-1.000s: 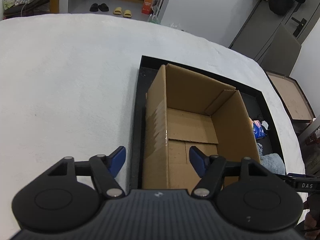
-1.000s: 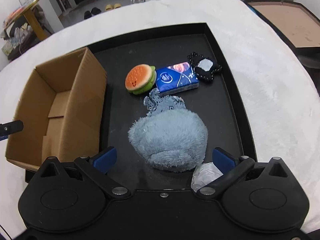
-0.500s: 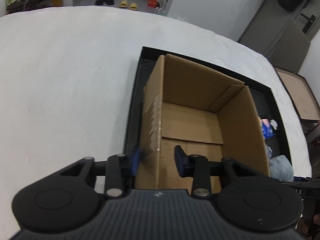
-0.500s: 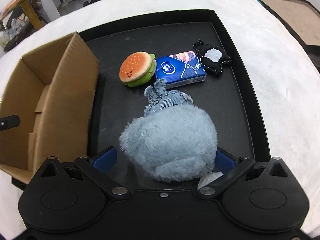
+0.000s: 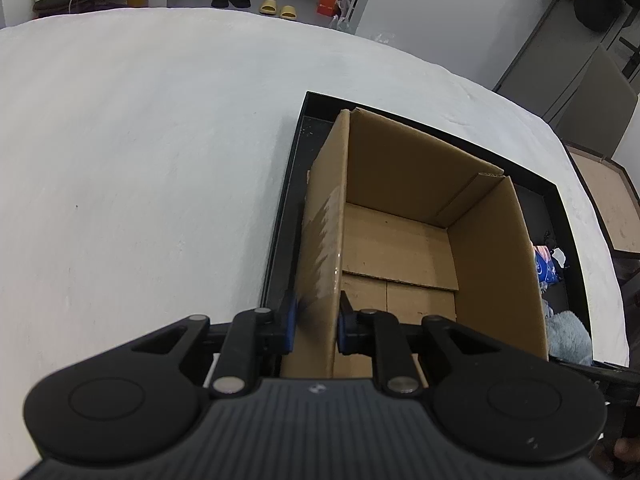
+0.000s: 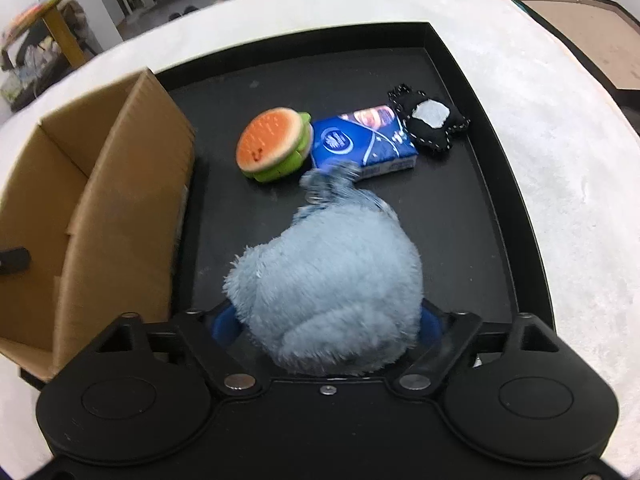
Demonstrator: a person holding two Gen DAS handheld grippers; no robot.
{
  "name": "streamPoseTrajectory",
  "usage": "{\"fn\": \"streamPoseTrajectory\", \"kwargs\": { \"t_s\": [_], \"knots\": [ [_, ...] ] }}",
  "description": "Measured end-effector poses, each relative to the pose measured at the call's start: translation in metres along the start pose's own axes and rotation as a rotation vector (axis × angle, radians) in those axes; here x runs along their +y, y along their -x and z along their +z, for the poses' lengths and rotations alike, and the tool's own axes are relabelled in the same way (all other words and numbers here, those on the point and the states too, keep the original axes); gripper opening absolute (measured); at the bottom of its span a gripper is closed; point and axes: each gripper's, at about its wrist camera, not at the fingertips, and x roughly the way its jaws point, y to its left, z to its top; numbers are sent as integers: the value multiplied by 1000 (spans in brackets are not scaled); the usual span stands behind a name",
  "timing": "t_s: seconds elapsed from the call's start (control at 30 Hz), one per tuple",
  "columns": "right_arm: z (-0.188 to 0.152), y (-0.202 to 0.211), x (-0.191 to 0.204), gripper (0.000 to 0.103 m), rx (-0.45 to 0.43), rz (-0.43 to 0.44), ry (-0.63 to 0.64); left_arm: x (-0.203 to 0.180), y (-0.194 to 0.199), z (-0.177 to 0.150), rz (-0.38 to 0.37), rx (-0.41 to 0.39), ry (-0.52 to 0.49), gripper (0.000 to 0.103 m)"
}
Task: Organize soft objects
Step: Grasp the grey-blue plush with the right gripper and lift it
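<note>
An open cardboard box (image 5: 496, 248) stands at the left end of a black tray (image 5: 284, 216). My left gripper (image 5: 316, 320) is shut on the box's near left wall, one pad outside and one inside. In the right wrist view a fluffy light-blue plush (image 6: 332, 280) fills the space between the fingers of my right gripper (image 6: 328, 324). Its jaws are closing, and both blue pads press into the fur. Beyond the plush lie a burger plush (image 6: 272, 144), a blue tissue pack (image 6: 360, 146) and a black paw-shaped soft toy (image 6: 428, 120). The box (image 6: 120, 208) has nothing inside.
The tray (image 6: 460, 200) rests on a white cloth-covered table (image 5: 140, 160). Its raised rim runs close along the right of the plush. A brown board (image 6: 580, 40) lies past the table's far right edge. Shoes and furniture stand on the floor behind.
The left jaws closed from wide open onto the box wall. The right gripper sank over the blue plush, and its jaws narrowed onto the plush's sides.
</note>
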Motion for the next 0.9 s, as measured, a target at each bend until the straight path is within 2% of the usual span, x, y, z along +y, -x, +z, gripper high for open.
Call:
{"fn": "streamPoseTrajectory", "kwargs": {
  "t_s": [0.47, 0.9],
  "knots": [
    [11, 34, 17, 77, -89, 4, 14, 3, 0, -1, -33, 9, -8, 19],
    [31, 66, 48, 77, -189, 18, 66, 1, 3, -5, -65, 25, -20, 21]
  ]
}}
